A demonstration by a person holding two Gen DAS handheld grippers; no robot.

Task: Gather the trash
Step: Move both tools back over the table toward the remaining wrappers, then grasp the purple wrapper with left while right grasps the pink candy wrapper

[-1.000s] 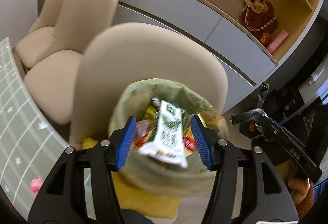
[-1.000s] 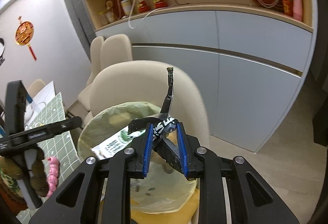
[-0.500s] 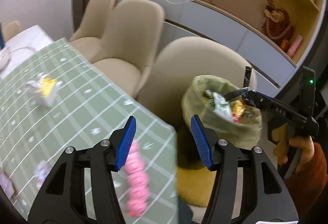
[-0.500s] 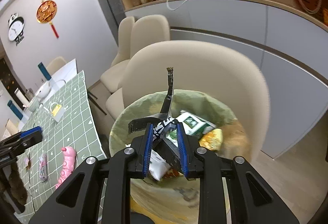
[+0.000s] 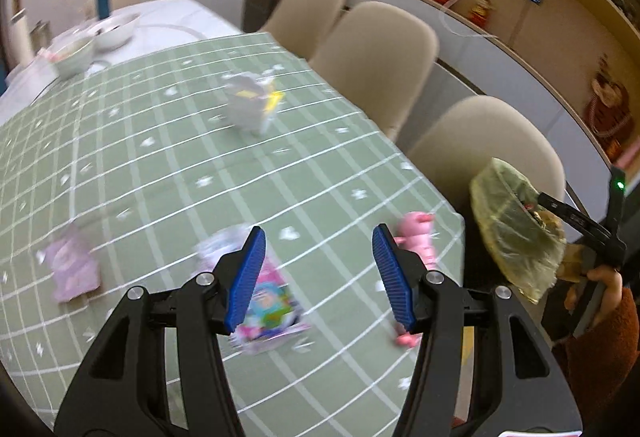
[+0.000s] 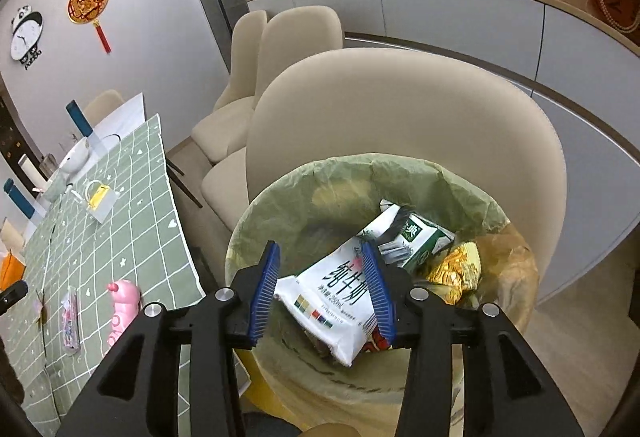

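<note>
Left tool point(image 5: 318, 277): jaws spread wide, nothing between the blue pads, poised above the surface point(image 5: 160, 165), which is covered in a green checked cloth.

Items on the surface, left to right, placed relative to the left tool:
- Two white bowls point(image 5: 94, 41) at the far left end, well apart from the tool.
- Pale purple flat wrapper point(image 5: 72, 269), left of the tool, blurred.
- White and yellow box-like item point(image 5: 252, 105), beyond the tool toward the middle of the surface, blurred.
- Colourful pink-edged packet point(image 5: 266, 305), just beside the tool's left pad and partly hidden behind it.
- Pink toy-shaped item point(image 5: 416, 237), just beyond the tool's right pad, near the surface's right edge.

Bin point(image 5: 516, 233): lined with a translucent green bag, off the right edge of the surface and in front of a beige chair point(image 5: 488, 145); the right tool reaches over its rim in this view.

Right tool point(image 6: 322, 285): released, jaws well open and gripping nothing, hanging directly over the mouth of the bin point(image 6: 516, 301).

Bin contents, relative to the right tool:
- White milk pouch point(image 6: 336, 297) with dark printed characters, lying below and between the pads; whether it touches them cannot be told.
- Green and white carton point(image 6: 416, 233), just beyond the right pad.
- Gold crinkled wrapper point(image 6: 456, 269), to the right of the right pad.
- Red-printed scrap point(image 6: 374, 345), under the pouch's near corner.
</note>
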